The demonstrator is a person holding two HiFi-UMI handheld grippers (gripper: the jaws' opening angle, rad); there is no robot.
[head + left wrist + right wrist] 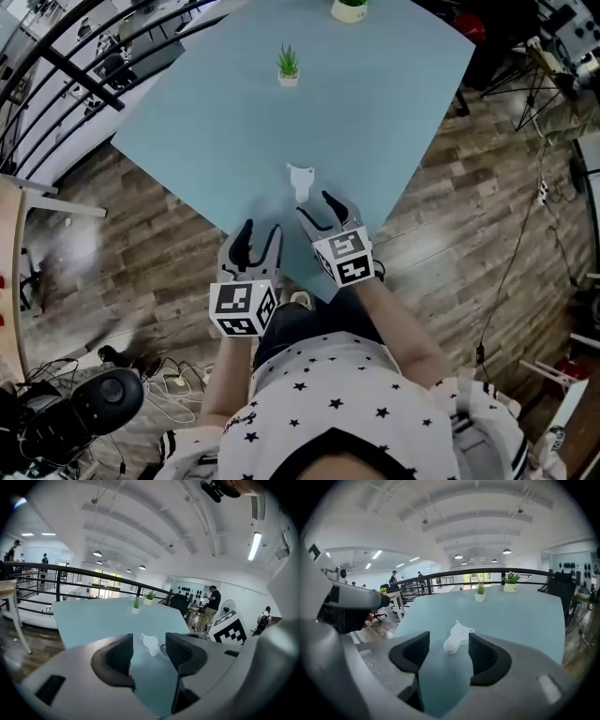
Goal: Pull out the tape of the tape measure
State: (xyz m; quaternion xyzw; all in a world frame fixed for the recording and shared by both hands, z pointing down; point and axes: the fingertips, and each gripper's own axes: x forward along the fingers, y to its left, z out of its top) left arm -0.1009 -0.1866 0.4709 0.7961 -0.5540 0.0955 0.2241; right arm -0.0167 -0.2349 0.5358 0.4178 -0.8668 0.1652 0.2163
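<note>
Right claw point(317, 208) is hovering low over the near corner of the pale blue-green flat bench point(375, 112). Its two dark ribbed jaws are standing wide apart, released, gripping nothing. Just ahead of those jaw tips, the small white plastic tape measure point(301, 178) is lying flat on the bench. From the right gripper view, the tape measure point(457, 638) is sitting in line with the gap, its near end right at the tips, and neither pad is touching it. Any print on its casing is too small to read.

Left claw point(261, 232) is hanging just beside its partner, over the bench's near edge. Its jaws are spread too, with only bench surface showing between them. In the left gripper view the tape measure point(151, 644) is lying further ahead, apart from both jaws.

Each claw is carrying a marker cube, the right one point(345, 258) and the left one point(242, 309) both showing blocky black-and-white square patterns.

Further out, a small spiky green plant in a white pot point(288, 66) is standing upright mid-bench. A second white pot with greenery point(349, 9) is sitting at the far edge. Brown wood-plank floor point(469, 244) is showing around the bench, and the person's white top with black stars point(337, 394) is filling the bottom of the head view.
</note>
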